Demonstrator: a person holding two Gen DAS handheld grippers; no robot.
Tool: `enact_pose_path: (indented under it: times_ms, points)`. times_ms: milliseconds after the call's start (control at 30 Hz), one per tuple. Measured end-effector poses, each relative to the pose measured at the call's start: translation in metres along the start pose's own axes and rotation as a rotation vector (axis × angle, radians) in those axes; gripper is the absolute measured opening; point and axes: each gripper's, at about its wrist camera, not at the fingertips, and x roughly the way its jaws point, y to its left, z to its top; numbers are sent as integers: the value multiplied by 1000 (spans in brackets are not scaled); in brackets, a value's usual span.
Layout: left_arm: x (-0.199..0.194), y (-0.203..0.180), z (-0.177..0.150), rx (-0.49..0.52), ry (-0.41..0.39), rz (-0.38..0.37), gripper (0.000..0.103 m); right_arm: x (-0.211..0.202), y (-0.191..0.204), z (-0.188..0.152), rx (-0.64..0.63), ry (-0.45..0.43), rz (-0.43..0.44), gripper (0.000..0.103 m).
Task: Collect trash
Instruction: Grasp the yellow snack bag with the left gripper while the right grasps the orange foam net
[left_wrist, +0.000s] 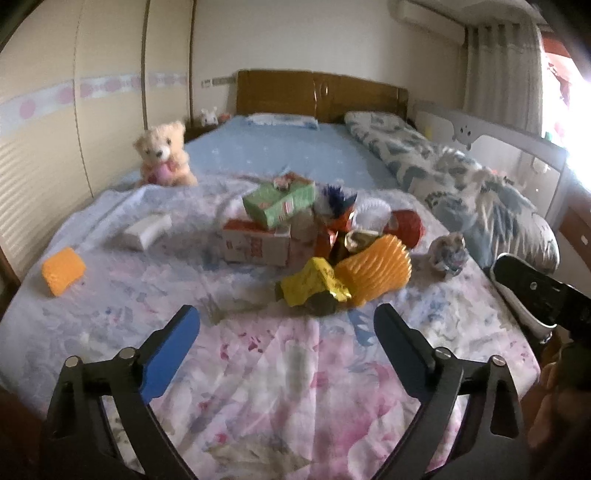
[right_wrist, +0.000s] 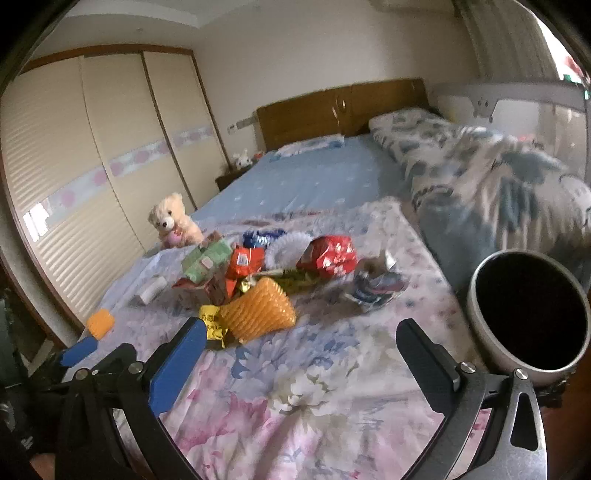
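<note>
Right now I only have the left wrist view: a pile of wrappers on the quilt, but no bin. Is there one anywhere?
Observer: Yes. The right wrist view shows a round grey bin with a dark inside, at the right edge of the quilt, its mouth tipped toward the camera.
Operator: Which piece of trash lies nearest to it?
Observer: A crumpled blue-and-white wrapper. It lies on its own on the quilt, just left of the bin in that view and not touching it.
</note>
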Motion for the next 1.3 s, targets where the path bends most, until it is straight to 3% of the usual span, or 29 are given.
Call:
enact_pose_path:
  times_ms: [133, 400, 667, 767, 833, 867, 900, 1200, 1300]
  points:
    - [20, 3, 2, -6, 44, -15, 87, 27, -2, -2, 5, 63, 31, 96]
    - [63, 4, 2, 10, 138, -57, 72, 74, -6, 3, 26, 161, 115, 71]
    - [95, 3, 5, 9, 198, -88, 54, 107, -3, 6, 11, 222, 171, 70]
    - [103, -1, 7, 20, 206, -101, 40, 118, 2, 6, -7, 237, 184, 68]
    - [109, -4, 7, 36, 217, -108, 19, 127, 4, 4, -12, 258, 195, 59]
    - [112, -5, 7, 44, 224, -107, 17, 132, 4, 4, -9, 268, 198, 50]
    - [114, -6, 6, 46, 227, -111, 16, 136, 4, 2, -5, 281, 203, 43]
    - [101, -6, 5, 60, 192, -116, 10, 126, 0, -6, 7, 282, 195, 23]
    - [92, -6, 4, 58, 180, -116, 10, 117, -5, -6, 20, 270, 192, 22]
